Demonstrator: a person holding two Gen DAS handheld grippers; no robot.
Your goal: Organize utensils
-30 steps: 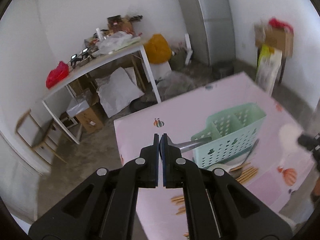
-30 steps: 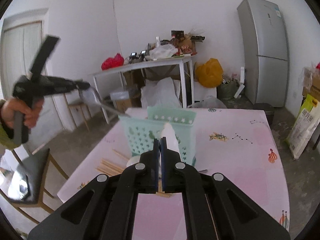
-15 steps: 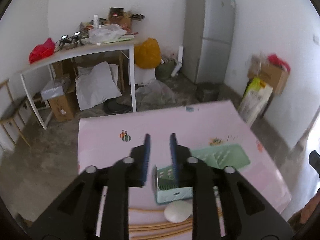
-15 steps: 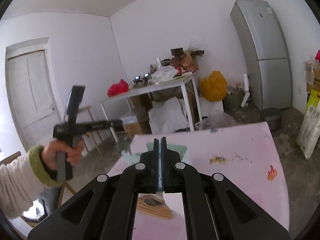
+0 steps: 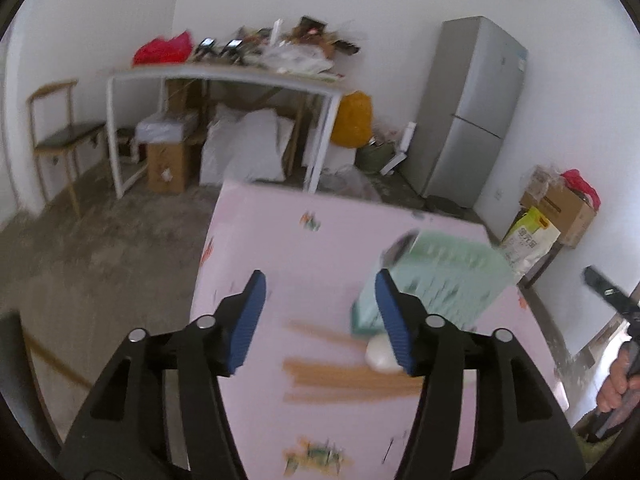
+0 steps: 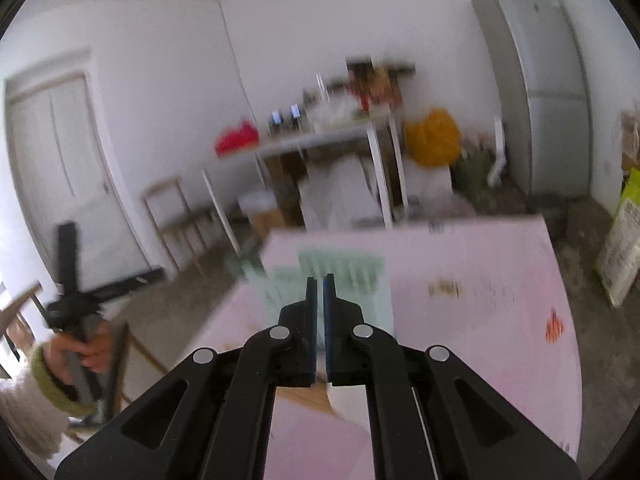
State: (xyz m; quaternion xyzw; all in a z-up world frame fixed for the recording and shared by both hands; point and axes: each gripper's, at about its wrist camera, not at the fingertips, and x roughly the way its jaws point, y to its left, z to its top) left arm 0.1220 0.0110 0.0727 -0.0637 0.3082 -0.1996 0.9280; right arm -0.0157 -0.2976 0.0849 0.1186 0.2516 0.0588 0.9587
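Observation:
My left gripper [image 5: 319, 280] hangs over the pink table [image 5: 312, 248]. Its jaws are opening and nothing is between them. Right of it stands the mint green basket [image 5: 444, 276], blurred, with a metal spoon [image 5: 396, 246] sticking out at its far left corner. A white spoon [image 5: 380, 354] and several wooden chopsticks [image 5: 340, 376] lie in front of the basket. My right gripper [image 6: 320, 280] is shut and points at the basket [image 6: 344, 274]. Nothing shows past its tips. A hand [image 6: 86, 344] in a cream sleeve holds the left gripper at the left.
Beyond the pink table stand a cluttered white table [image 5: 224, 76], a grey fridge [image 5: 468, 120] and a wooden chair [image 5: 60, 136]. Cardboard boxes [image 5: 560, 204] and a yellow bag are at the right wall. A white door [image 6: 60, 176] is at the left.
The left gripper was shut on the metal spoon above the basket. It has let go, opened wide and swung down to the left. The right gripper stayed shut and drew back a little.

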